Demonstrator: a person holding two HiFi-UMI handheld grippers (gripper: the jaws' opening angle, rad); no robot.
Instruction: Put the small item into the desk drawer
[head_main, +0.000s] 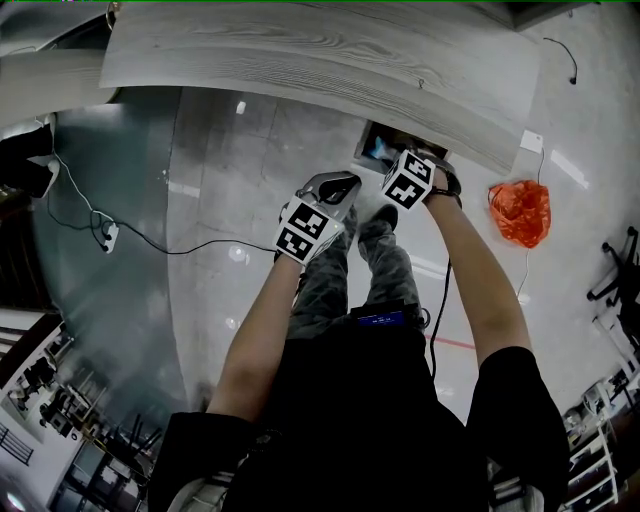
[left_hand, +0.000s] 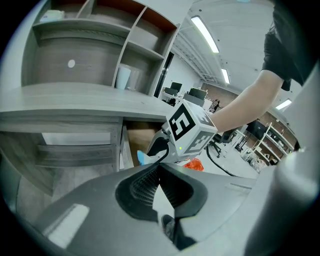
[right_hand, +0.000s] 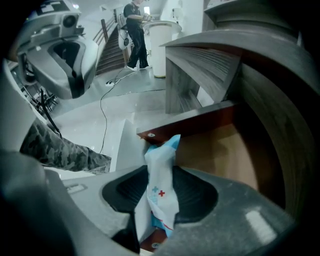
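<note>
Orange bag (head_main: 520, 212) crumpled on floor, toward right edge. White power strip (head_main: 108, 237) on floor at left, cabled. Black chair base (head_main: 618, 272) at far right edge. White cup (left_hand: 123, 77) upright in shelf cubby (left_hand: 142, 70). Person (right_hand: 135, 30) standing in background.

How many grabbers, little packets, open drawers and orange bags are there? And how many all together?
Grippers: 2, the left gripper and the right gripper
Blue-and-white packet: 1
Open drawer: 1
Orange bag: 1
Total: 5

white-and-blue packet (right_hand: 161, 185), grey woodgrain desk (head_main: 300, 50), orange bag (head_main: 520, 212)
</note>
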